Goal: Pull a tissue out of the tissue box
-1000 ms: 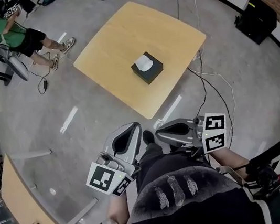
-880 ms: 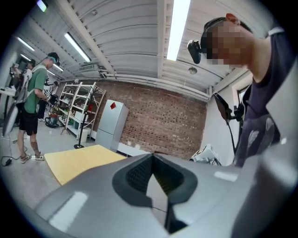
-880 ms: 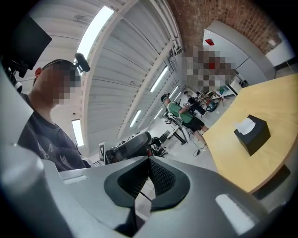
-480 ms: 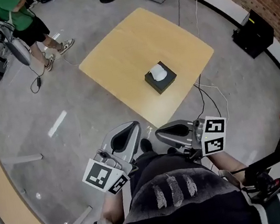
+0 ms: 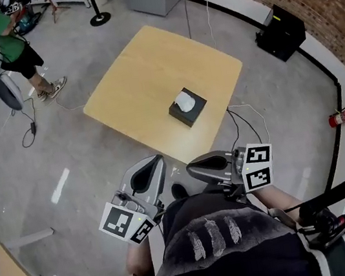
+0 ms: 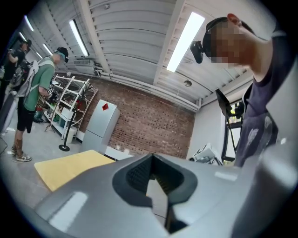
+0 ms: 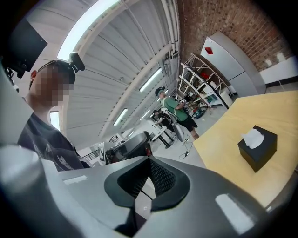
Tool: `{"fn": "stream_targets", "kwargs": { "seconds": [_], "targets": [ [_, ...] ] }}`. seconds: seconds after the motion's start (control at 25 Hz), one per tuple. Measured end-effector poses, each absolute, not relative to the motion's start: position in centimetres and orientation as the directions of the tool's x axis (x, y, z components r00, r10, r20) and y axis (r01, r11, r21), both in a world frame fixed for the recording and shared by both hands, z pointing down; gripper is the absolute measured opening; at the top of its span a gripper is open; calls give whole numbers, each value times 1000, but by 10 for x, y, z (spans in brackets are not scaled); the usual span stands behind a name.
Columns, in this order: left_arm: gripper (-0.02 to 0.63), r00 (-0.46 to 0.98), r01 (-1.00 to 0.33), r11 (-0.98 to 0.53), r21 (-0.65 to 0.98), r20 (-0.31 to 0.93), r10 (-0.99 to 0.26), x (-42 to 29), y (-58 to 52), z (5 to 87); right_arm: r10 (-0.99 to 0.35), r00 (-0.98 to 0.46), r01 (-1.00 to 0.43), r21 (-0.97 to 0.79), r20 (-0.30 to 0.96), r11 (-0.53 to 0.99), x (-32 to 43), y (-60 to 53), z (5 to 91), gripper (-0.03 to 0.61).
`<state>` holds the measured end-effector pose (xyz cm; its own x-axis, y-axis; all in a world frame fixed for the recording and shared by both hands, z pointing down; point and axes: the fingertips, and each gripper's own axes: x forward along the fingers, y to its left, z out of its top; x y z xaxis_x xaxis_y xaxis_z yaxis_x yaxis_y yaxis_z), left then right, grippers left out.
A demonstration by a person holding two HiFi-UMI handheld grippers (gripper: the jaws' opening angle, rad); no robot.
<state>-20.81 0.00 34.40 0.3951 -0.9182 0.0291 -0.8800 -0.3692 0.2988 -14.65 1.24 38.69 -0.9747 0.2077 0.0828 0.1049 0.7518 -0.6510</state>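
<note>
Fingers of the left gripper [image 6: 151, 158] and the right gripper [image 7: 149, 160] are pressed together on nothing. From the head view, the black tissue box [image 5: 187, 107], with a white tissue [image 5: 184, 100] poking up, sits on the wooden table [image 5: 142, 73], well ahead of both. Only the right gripper view catches the box; the left gripper view gets just a corner of the table.

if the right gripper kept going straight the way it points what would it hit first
Probably the left gripper, which sits just past the shut tips of the right gripper in its own view. The tissue box lies well off to the side on the table.
</note>
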Motion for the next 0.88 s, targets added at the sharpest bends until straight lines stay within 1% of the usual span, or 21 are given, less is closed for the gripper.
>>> {"fn": "stream_targets", "kwargs": {
  "seconds": [0.16, 0.36, 0.72, 0.88],
  "targets": [
    [3, 424, -862, -400, 311, 11, -905, -212, -5, 349, 180, -977, 62, -647, 118, 760, -147, 13, 393, -3],
    [2, 427, -862, -399, 314, 24, -904, -218, -13, 346, 183, -976, 61, -657, 118, 752, -156, 8, 391, -3],
    [2, 415, -873, -346, 343, 151, -897, -206, -46, 365, 193, -978, 81, -714, 77, 696, -143, -26, 394, -3],
    [2, 415, -889, -345, 300, 212, -885, -200, -69, 361, 184, -983, 114, -729, 17, 675, -140, -48, 396, -3]
  ]
}}
